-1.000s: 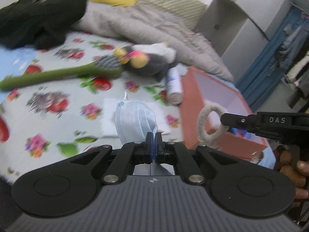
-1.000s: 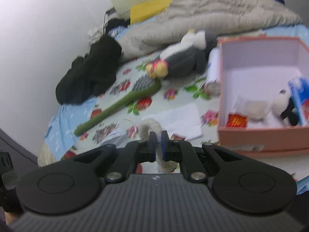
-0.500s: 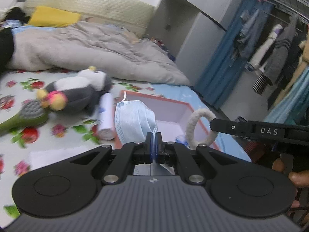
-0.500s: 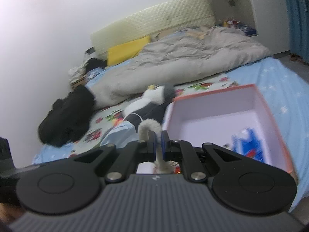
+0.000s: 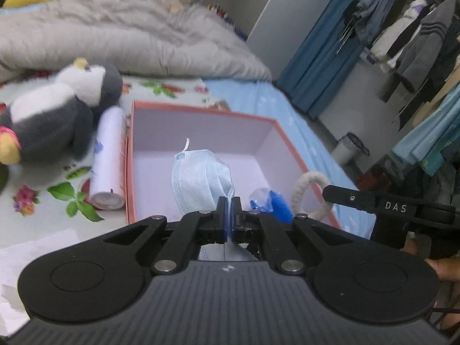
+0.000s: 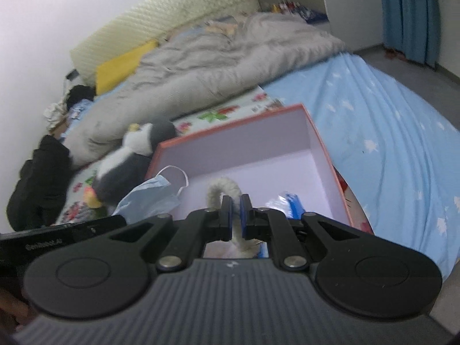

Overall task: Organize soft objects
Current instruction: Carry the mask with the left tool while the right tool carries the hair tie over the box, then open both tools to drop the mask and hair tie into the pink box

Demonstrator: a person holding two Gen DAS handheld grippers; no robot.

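Observation:
My left gripper [image 5: 229,201] is shut on a light blue face mask [image 5: 201,179], which hangs over the open pink box [image 5: 201,109]. My right gripper [image 6: 235,201] is shut on a white fuzzy ring [image 6: 224,187], held above the same box [image 6: 235,120]. From the left wrist view the ring [image 5: 304,189] and the right gripper's black finger [image 5: 373,204] show over the box's right wall. The mask [image 6: 152,198] also shows at the left in the right wrist view. A blue packet [image 5: 270,204] lies inside the box.
A grey and white plush penguin [image 5: 57,115] lies left of the box beside a white cylinder [image 5: 107,158]. A grey duvet [image 6: 207,54] covers the far bed. Black clothing [image 6: 37,178] sits at the left. White paper [image 5: 34,258] lies on the floral sheet.
Both grippers swung to the right from over the floral sheet to above the pink box, carrying the mask and the ring. The green brush has left the view.

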